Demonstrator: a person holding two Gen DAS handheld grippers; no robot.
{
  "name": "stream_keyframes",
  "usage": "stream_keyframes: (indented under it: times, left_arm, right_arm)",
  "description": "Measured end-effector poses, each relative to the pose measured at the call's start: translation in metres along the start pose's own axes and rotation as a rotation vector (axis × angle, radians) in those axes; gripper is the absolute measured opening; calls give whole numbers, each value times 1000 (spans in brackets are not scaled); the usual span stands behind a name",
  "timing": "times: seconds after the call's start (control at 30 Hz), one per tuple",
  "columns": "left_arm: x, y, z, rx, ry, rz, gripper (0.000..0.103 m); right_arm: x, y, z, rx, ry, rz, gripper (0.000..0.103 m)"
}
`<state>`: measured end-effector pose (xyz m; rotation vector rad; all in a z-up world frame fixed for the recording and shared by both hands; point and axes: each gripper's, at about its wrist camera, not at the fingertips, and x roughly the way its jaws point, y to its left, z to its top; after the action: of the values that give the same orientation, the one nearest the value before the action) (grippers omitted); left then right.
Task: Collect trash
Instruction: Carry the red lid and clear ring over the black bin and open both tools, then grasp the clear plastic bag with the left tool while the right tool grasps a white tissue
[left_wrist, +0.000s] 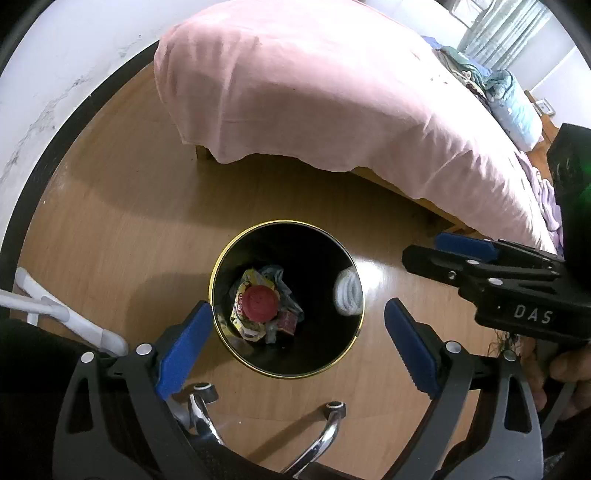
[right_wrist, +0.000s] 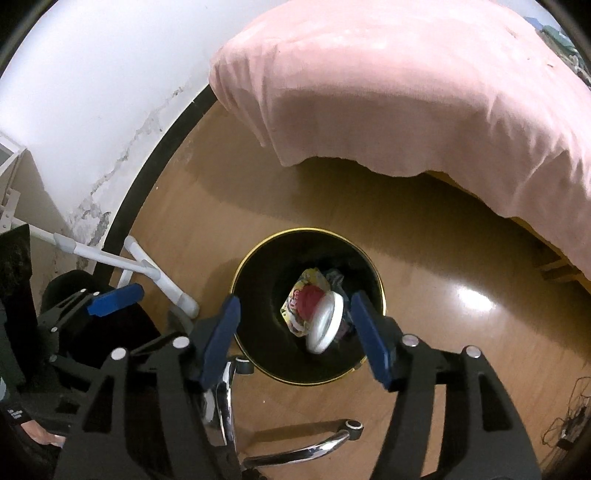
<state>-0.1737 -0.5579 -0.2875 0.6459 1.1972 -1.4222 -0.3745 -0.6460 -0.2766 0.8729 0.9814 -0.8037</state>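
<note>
A black bin with a gold rim (left_wrist: 218, 258) (right_wrist: 380, 284) stands on the wooden floor. At its bottom lie a yellow wrapper (left_wrist: 255, 277) (right_wrist: 310, 278), a red lid (left_wrist: 261, 303) (right_wrist: 308, 299) and other scraps. A white round piece (left_wrist: 349, 291) (right_wrist: 325, 321) shows blurred inside the bin's mouth, near its right wall, with no pad touching it. My left gripper (left_wrist: 297, 312) hangs open over the bin with nothing held. My right gripper (right_wrist: 295, 304) (left_wrist: 424, 251) is also open above the bin, the white piece below and between its blue pads (right_wrist: 369, 332).
A bed with a pink sheet (left_wrist: 314, 92) (right_wrist: 424, 92) fills the far side. Chrome chair legs with casters (left_wrist: 332, 424) (right_wrist: 306, 446) lie just in front of the bin. A white tube frame (left_wrist: 66, 314) (right_wrist: 155, 273) sits at the left by the wall. Cables (right_wrist: 569, 428) lie at right.
</note>
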Motion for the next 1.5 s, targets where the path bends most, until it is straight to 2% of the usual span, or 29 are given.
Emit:
stream_keyframes:
  times: [0.1, 0.2, 0.27, 0.33, 0.47, 0.57, 0.67, 0.8, 0.93, 1.1, 1.23, 1.3, 1.43, 1.47, 1.5]
  left_arm:
    - [-4, -1, 0, -3, -21, 10, 91]
    - [-32, -8, 3, 21, -133, 41, 91]
    - [-59, -18, 6, 85, -187, 73, 91]
    - [-96, -22, 8, 119, -247, 105, 91]
    - [-190, -6, 5, 80, -392, 153, 94]
    - [-269, 23, -11, 28, -495, 236, 96]
    - [-341, 68, -48, -61, -564, 382, 96]
    - [-409, 136, -110, -257, -568, 539, 96]
    - [-465, 199, -191, -509, -559, 691, 96]
    - [-510, 238, -270, -737, -590, 765, 96]
    - [-522, 253, -324, -858, -580, 805, 96]
    - [-520, 260, -340, -897, -574, 806, 96]
    - [-521, 267, -364, -931, -563, 800, 96]
    - [-520, 271, -366, -935, -558, 797, 96]
    - [-519, 272, -365, -936, -554, 795, 96]
  right_arm:
    - [-4, 1, 0, 3, -11, -7, 65]
    - [-18, 7, 3, -19, -47, -32, 71]
    - [-33, 15, 6, -42, -86, -55, 74]
    - [-55, 28, 10, -69, -144, -61, 80]
    - [-98, 69, 22, -158, -241, -10, 85]
    - [-122, 122, 28, -272, -285, 61, 85]
    - [-140, 194, 27, -423, -307, 173, 85]
    - [-150, 313, 13, -680, -287, 349, 85]
    - [-152, 430, -18, -904, -252, 496, 85]
    - [-146, 557, -64, -1123, -197, 615, 85]
    - [-124, 633, -95, -1223, -141, 606, 74]
    - [-108, 662, -103, -1252, -113, 580, 63]
    - [-84, 694, -106, -1261, -86, 541, 49]
    - [-81, 695, -105, -1262, -82, 533, 42]
    - [-78, 696, -103, -1266, -66, 529, 26]
